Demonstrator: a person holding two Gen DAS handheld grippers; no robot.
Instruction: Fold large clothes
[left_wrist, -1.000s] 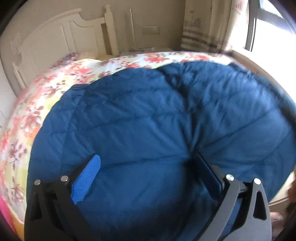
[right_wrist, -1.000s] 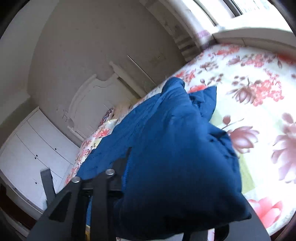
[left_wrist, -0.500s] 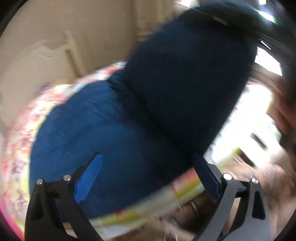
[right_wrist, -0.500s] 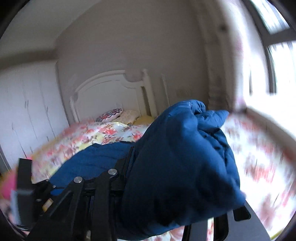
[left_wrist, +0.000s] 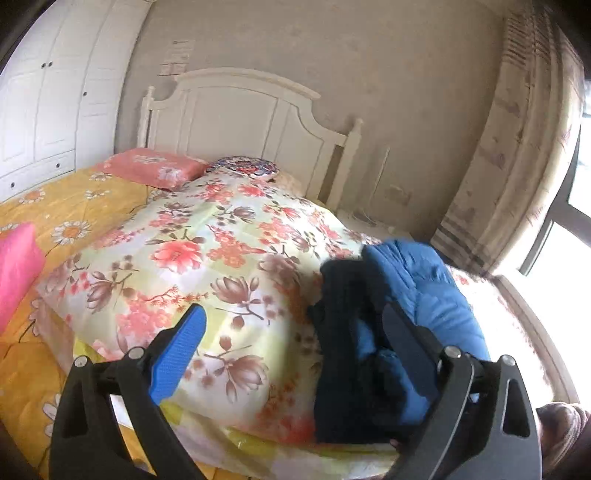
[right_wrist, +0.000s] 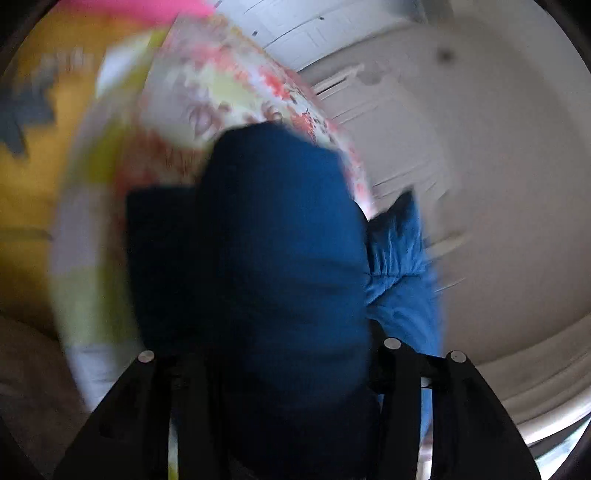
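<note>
Two grippers, one blue jacket, one bed.

Wardrobe (left_wrist: 44, 96): white, far left, along the bed's left side.

Sheet (left_wrist: 74, 206): yellow with daisies, bare along the bed's left half. A pink cushion (left_wrist: 14, 273) lies at its left edge.

Pillow (left_wrist: 151, 170): salmon, at the head of the bed, before the white headboard (left_wrist: 240, 110).

Quilt (left_wrist: 207, 258): floral, folded into a raised block on the bed's middle; its left and near edges drop to the sheet. Its top is open from the left edge across to the jacket.

Left gripper (left_wrist: 295, 343): jaws wide, nothing between the pads, hanging over the quilt's near edge. Its right finger overlaps the jacket in view; contact cannot be told.

Jacket (left_wrist: 424, 295): bunched into a lump at the quilt's right side, its long axis running from the near edge away toward the right wall, dark inner side facing left, brighter blue to the right.

Curtain (left_wrist: 517, 166) and window (left_wrist: 569, 229): close along the bed's right side, leaving little room beyond the jacket.

Right gripper (right_wrist: 291, 354): view heavily blurred and rolled. Jaws opening, with a thick wad of jacket (right_wrist: 280, 240) between the fingers and hiding the pads; whether they press it cannot be told.
</note>
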